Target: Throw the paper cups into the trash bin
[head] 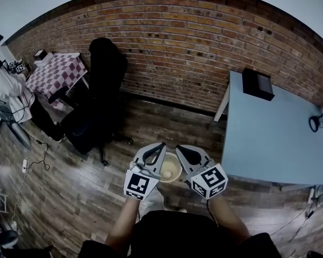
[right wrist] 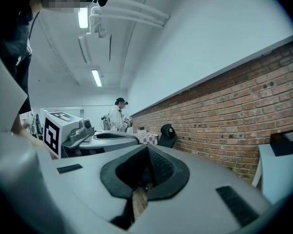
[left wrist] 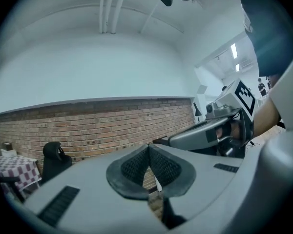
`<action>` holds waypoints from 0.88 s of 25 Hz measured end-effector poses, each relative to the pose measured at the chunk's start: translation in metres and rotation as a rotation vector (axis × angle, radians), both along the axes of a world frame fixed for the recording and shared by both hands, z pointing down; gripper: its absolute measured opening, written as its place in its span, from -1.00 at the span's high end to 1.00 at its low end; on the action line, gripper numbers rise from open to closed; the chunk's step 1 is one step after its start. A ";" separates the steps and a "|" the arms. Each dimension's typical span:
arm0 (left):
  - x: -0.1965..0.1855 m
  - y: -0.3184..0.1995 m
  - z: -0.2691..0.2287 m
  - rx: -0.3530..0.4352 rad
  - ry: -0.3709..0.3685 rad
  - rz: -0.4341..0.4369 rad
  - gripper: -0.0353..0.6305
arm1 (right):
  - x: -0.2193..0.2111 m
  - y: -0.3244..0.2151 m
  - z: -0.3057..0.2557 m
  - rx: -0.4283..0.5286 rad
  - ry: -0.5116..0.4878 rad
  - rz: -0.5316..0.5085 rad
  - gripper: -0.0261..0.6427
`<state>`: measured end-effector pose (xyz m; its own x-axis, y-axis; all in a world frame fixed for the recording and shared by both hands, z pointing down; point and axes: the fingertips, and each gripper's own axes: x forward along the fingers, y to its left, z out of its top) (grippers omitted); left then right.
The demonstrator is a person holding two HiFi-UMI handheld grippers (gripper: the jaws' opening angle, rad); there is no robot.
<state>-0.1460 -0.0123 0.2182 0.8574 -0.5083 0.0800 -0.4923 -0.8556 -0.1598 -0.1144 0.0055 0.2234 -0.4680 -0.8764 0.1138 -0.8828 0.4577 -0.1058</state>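
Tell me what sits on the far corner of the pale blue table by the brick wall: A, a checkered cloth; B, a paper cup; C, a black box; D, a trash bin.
C: in the head view a black box rests on the pale blue table, at the corner nearest the brick wall.

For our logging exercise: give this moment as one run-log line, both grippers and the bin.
left gripper: shut, empty | right gripper: shut, empty | trash bin: on floor, below and between both grippers
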 end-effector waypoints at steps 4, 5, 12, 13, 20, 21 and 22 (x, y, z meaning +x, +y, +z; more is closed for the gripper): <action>0.002 0.027 -0.004 0.011 0.004 -0.003 0.87 | 0.000 0.022 -0.007 0.016 -0.008 -0.009 0.94; 0.002 0.033 -0.005 0.013 0.007 -0.005 0.87 | 0.000 0.027 -0.008 0.020 -0.007 -0.011 0.94; -0.004 0.066 -0.023 -0.027 0.121 -0.045 0.87 | 0.001 0.059 -0.013 0.043 -0.004 -0.029 0.94; -0.005 0.070 -0.026 -0.021 0.123 -0.047 0.87 | 0.001 0.062 -0.014 0.046 -0.005 -0.028 0.94; -0.009 0.092 -0.032 -0.026 0.123 -0.060 0.87 | 0.002 0.079 -0.024 0.060 -0.011 -0.037 0.94; -0.011 0.094 -0.031 -0.032 0.121 -0.061 0.87 | 0.002 0.081 -0.026 0.061 -0.013 -0.034 0.94; -0.012 0.097 -0.030 -0.037 0.118 -0.059 0.87 | 0.002 0.083 -0.026 0.062 -0.011 -0.032 0.94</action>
<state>-0.1576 0.0847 0.1885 0.8307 -0.5567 0.0001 -0.5555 -0.8289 -0.0668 -0.1122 0.0889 0.1977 -0.4971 -0.8660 0.0547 -0.8664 0.4919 -0.0859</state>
